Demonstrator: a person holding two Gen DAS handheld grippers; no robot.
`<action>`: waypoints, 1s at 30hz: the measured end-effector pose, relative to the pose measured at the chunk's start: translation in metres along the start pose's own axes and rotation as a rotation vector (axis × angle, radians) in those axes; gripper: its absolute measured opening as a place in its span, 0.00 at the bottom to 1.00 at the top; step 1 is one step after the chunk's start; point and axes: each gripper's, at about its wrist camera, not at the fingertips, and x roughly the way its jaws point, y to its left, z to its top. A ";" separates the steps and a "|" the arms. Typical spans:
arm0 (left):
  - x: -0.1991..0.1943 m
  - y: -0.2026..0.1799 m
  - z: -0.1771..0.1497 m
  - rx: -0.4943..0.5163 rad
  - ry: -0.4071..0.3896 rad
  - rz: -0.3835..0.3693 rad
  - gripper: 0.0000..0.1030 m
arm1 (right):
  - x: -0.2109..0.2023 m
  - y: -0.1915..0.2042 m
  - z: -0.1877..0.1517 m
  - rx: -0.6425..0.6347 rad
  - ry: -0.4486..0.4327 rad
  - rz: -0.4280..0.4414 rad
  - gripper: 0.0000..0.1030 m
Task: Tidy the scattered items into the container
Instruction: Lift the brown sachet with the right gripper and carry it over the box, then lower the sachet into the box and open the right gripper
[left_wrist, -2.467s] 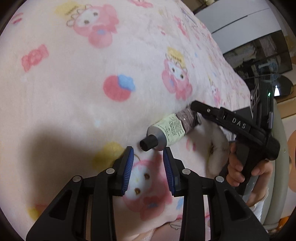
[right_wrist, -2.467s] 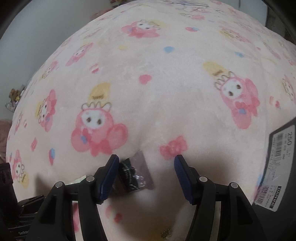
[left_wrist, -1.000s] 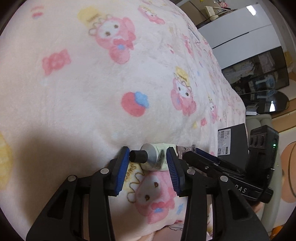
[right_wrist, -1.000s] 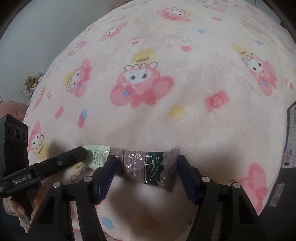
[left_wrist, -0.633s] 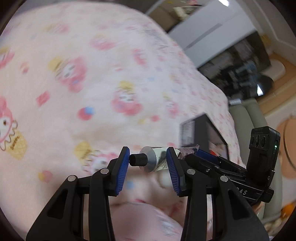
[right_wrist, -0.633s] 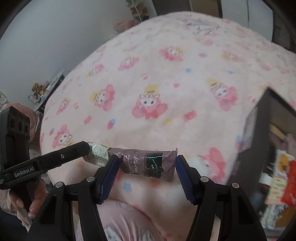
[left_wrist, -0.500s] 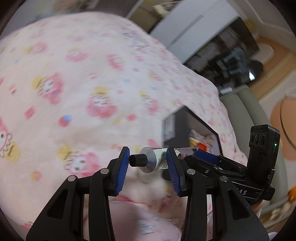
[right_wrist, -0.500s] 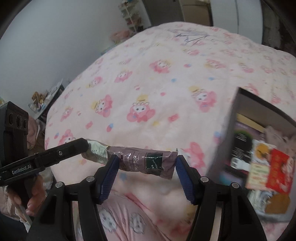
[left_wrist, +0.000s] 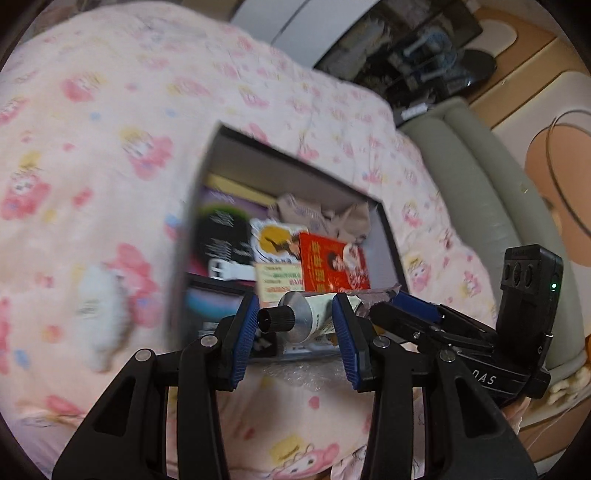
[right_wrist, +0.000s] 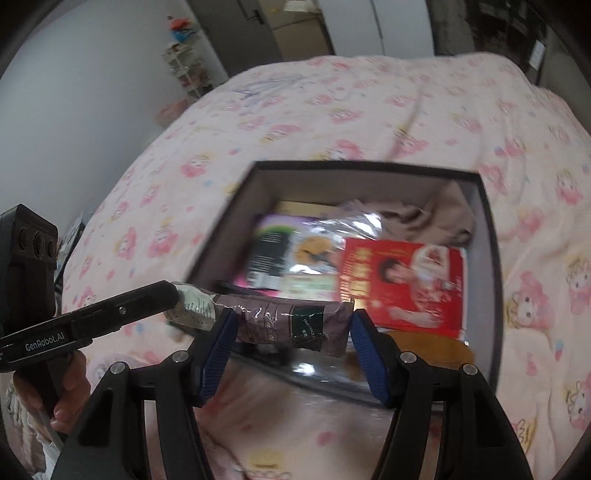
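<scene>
A cream tube (left_wrist: 308, 321) with a black cap and a crinkled brown tail (right_wrist: 291, 325) hangs in the air between both grippers. My left gripper (left_wrist: 293, 321) is shut on its cap end; my right gripper (right_wrist: 291, 328) is shut on its flat tail. The tube is held level above the near edge of an open dark box (right_wrist: 493, 236) that lies on the pink blanket. The box (left_wrist: 388, 229) holds a red packet (right_wrist: 402, 284), a black-and-purple package (right_wrist: 273, 251) and crumpled beige wrapping (left_wrist: 317, 214).
The pink cartoon-print blanket (right_wrist: 369, 107) covers the bed all around the box. A grey-green sofa edge (left_wrist: 480, 166) runs along the right in the left wrist view. A white wall and a shelf stand beyond the bed (right_wrist: 184, 66).
Both grippers closed on the tube on the blanket, lifted it together and carried it toward the box. The box now lies right under and ahead of the tube.
</scene>
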 end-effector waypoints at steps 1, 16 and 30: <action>0.011 -0.001 0.000 0.000 0.022 0.005 0.41 | 0.006 -0.013 -0.002 0.025 0.008 -0.001 0.59; 0.049 -0.015 0.003 0.068 0.076 0.232 0.40 | 0.037 -0.057 -0.007 0.090 0.031 -0.038 0.49; 0.054 -0.033 -0.013 0.108 0.147 0.165 0.40 | 0.038 -0.055 -0.003 0.037 0.001 -0.094 0.49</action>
